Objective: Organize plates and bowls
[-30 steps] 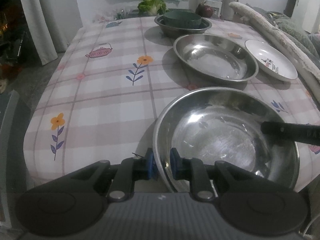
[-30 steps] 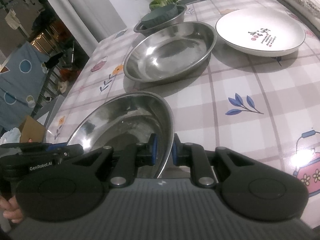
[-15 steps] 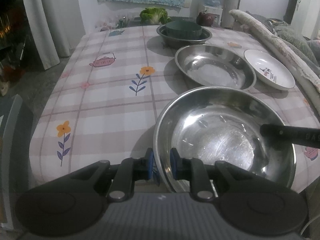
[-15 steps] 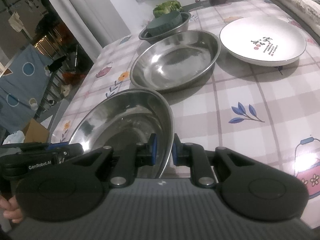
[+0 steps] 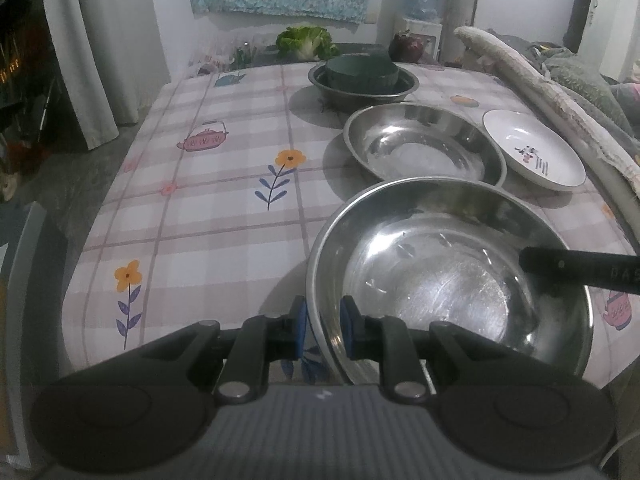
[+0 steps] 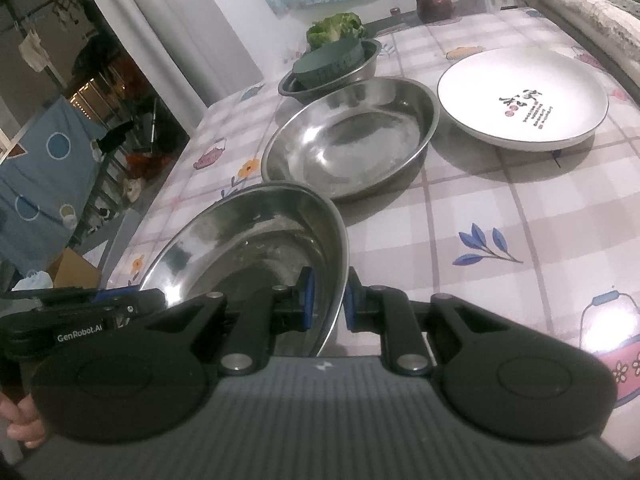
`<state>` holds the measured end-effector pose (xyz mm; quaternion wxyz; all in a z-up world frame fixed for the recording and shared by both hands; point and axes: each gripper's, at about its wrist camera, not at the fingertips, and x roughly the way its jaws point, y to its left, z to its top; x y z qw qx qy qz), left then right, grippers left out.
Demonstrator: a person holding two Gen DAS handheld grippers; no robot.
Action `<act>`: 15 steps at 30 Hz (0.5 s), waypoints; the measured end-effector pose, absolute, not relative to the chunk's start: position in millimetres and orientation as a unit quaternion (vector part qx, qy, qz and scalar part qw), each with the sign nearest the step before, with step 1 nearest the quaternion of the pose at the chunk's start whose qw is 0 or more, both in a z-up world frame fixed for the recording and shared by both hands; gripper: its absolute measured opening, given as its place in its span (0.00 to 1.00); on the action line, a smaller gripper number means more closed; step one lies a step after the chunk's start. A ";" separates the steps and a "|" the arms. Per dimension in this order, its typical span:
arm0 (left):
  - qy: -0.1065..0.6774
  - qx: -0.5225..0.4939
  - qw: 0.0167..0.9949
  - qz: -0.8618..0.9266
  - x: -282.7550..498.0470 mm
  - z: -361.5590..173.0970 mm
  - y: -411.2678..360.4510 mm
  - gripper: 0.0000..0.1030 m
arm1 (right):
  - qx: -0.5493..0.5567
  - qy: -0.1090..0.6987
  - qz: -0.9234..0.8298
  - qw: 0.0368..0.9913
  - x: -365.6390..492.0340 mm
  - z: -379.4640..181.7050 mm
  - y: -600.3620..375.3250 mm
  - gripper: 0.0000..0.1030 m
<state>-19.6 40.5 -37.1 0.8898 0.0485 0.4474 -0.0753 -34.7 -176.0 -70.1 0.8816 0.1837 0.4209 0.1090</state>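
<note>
Both the left gripper [image 5: 323,330] and the right gripper [image 6: 327,299] have their jaws pinched on opposite rims of the near steel bowl [image 5: 448,276], low in the frame, probably to lift it level toward the second steel bowl [image 5: 424,148] behind.

Light: dim, cool indoor light across both views.
Glare: soft white highlights on the steel bowl [image 5: 448,276] and steel plate [image 6: 348,144].
Shadows: soft dark patches left of the dishes on the table [image 5: 192,208].
Distortion: fisheye bending at the frame edges.
Focus: slightly soft, grainy; far background blurred.
</note>
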 end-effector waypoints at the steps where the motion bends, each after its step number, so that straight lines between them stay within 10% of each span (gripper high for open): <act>1: 0.446 0.049 0.890 -0.076 -18.9 -36.4 39.9 0.18 | 0.184 0.420 0.109 0.882 -34.0 -69.3 -176.7 0.14; 15: 0.439 0.049 0.894 -0.082 -7.8 -28.7 29.1 0.18 | 0.189 0.411 0.103 0.886 -23.6 -59.3 -188.4 0.14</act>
